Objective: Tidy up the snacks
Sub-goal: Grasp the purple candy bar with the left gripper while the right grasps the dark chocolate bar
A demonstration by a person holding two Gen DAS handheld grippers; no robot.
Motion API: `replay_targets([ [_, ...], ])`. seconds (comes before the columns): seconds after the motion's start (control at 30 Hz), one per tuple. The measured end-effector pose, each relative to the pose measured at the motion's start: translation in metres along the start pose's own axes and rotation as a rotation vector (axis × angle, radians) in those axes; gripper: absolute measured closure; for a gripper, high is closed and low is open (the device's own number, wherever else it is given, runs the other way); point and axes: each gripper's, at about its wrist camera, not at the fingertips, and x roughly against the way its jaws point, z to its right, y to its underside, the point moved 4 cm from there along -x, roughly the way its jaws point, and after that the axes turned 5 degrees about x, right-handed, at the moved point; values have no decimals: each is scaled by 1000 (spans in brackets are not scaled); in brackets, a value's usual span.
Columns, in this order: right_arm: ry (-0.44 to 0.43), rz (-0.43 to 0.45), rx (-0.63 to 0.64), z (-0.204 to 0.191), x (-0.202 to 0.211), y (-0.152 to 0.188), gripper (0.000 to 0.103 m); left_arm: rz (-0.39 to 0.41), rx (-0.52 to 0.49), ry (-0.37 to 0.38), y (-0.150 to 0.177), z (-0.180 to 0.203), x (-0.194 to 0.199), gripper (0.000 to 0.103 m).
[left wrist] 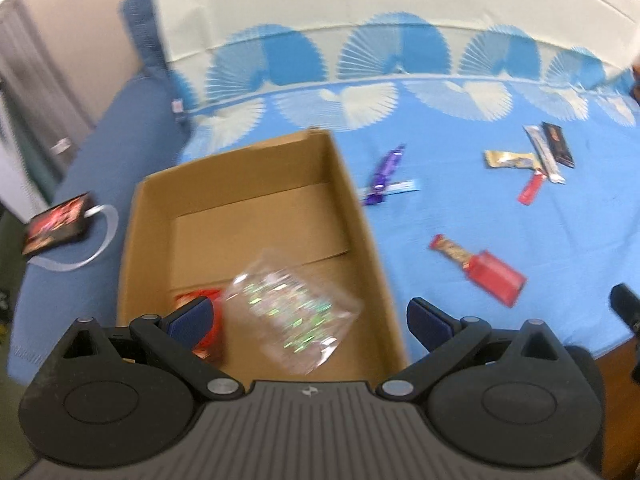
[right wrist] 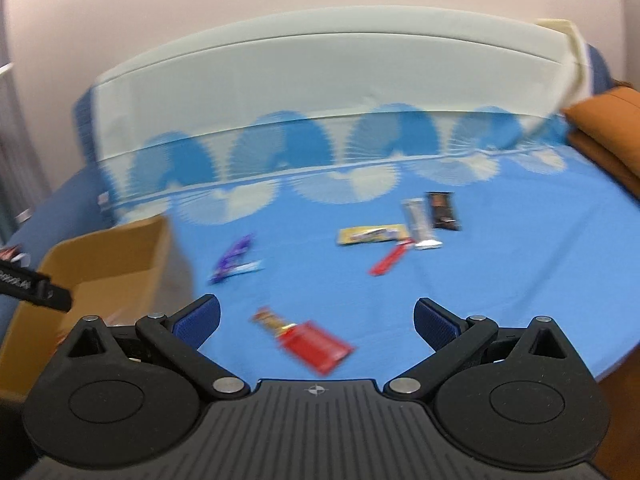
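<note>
Clear snack bag (left wrist: 292, 312) between spread left hand-held gripper (left wrist: 310, 320) fingers, over box (left wrist: 360, 216)

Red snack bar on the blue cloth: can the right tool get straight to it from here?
Probably yes. The red snack bar lies flat on the cloth just ahead of the open right tool, roughly between its fingers, with no other snack beside it.

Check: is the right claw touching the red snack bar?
Apart. The right wrist view shows the red snack bar flat between the open right claw fingers, cloth both sides.
</note>
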Motion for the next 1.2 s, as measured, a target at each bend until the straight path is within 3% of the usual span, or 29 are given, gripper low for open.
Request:
replay_targets([
  [0.23,120,5,-103,83,-67,-29,0,-89,-48,35,-57,58,-80,0],
  [0.47,249,3,-176,166,-198,-71,0,-174,-92,14,-122,103,-190,0],
  [0.67,294,-113,-204,208,-333,-80,0,-252,-103,-6,-155,118,-281,0],
  [0.8,315,-196,-194,222,-395,-75,0,-192,-219,-58,-163,130,-310,0],
  [0.9,357,-274,-185,233,-427,-65,0,-273,-205,-23,-163,131,-338,0],
  [0.97,366,-200,-183,237,-429,-63,0,-306,-171,-11,-162,126,-353,0],
  [1.13,369,-142,-157,234,-428,-58,0,-323,-75,37,-167,111,-362,0],
  [1.2,374,-129,-155,233,-427,-57,0,-328,-61,20,-169,108,-362,0],
])
